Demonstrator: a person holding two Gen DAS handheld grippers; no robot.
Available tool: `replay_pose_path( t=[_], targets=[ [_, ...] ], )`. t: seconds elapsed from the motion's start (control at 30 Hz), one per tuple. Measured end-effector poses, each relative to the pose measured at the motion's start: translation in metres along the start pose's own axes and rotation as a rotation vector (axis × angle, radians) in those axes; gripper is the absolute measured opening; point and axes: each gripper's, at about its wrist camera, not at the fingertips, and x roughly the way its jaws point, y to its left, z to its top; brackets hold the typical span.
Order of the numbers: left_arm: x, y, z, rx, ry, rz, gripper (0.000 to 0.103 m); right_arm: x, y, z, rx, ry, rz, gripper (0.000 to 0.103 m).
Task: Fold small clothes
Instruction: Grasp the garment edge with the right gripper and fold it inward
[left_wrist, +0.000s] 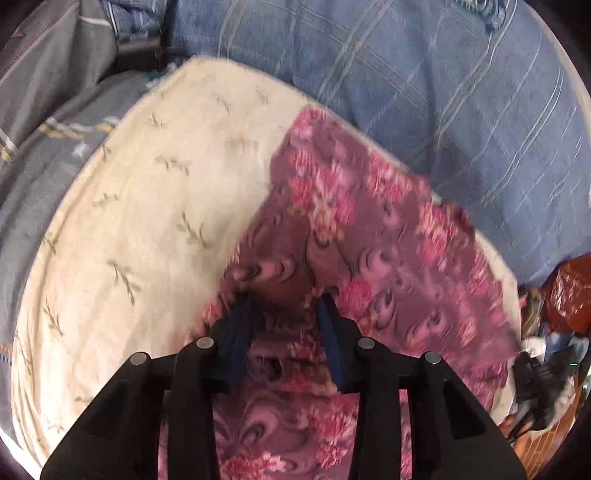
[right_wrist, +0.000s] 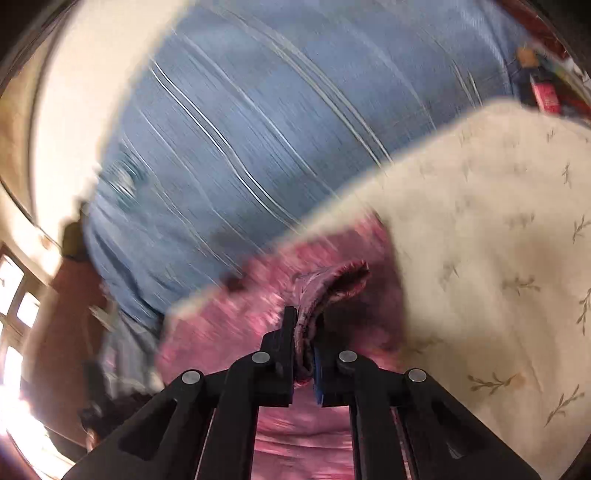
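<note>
Barely started, I have my right tool (right_wrist: 303, 325) pinched tight on a bunched edge of the pink floral garment (left_wrist: 369, 236), my left tool (left_wrist: 286, 301) half-closed around another fold, on the cream sheet (left_wrist: 147, 206), folds still undone.
</note>
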Motion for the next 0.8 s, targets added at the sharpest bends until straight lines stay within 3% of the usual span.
replay_pose_path(
  t=[0.03,0.07,0.13,0.2,0.27,0.3,0.37,0.47,0.53,0.63,0.8],
  targets=[
    [-0.002,0.000,0.002,0.000,0.015,0.002,0.034,0.014,-0.009,-0.003,0.014,0.076,-0.080,0.010],
    [-0.006,0.002,0.003,-0.003,0.021,-0.003,0.034,0.010,-0.014,-0.004,0.028,0.049,-0.042,0.010],
    [-0.023,0.007,0.001,-0.007,0.005,-0.032,0.034,-0.009,-0.015,-0.003,0.059,0.001,-0.067,0.017],
    [-0.038,0.002,0.001,0.014,-0.027,-0.066,0.034,-0.032,-0.016,-0.006,0.068,-0.080,-0.035,0.023],
    [-0.049,-0.015,0.000,0.074,-0.063,-0.081,0.041,-0.049,-0.008,-0.010,0.017,-0.136,0.018,0.027],
    [-0.051,-0.024,-0.001,0.106,-0.075,-0.078,0.049,-0.051,-0.003,-0.010,-0.009,-0.132,0.028,0.028],
    [-0.041,-0.039,-0.001,0.150,-0.082,-0.057,0.051,-0.043,0.005,-0.018,-0.084,-0.091,0.028,0.028],
    [0.003,-0.033,-0.008,0.108,0.048,-0.042,0.050,-0.011,-0.004,-0.036,-0.096,0.014,-0.036,0.030],
    [0.004,-0.031,-0.012,0.144,-0.029,-0.027,0.051,-0.015,-0.004,-0.047,-0.143,-0.077,-0.020,0.029],
    [0.002,-0.032,-0.012,0.163,-0.026,-0.029,0.051,-0.011,0.007,-0.050,-0.192,-0.078,-0.059,0.033],
    [-0.018,-0.003,-0.018,0.068,0.007,-0.094,0.051,-0.017,0.010,-0.049,-0.199,-0.031,-0.080,0.035]
  ],
)
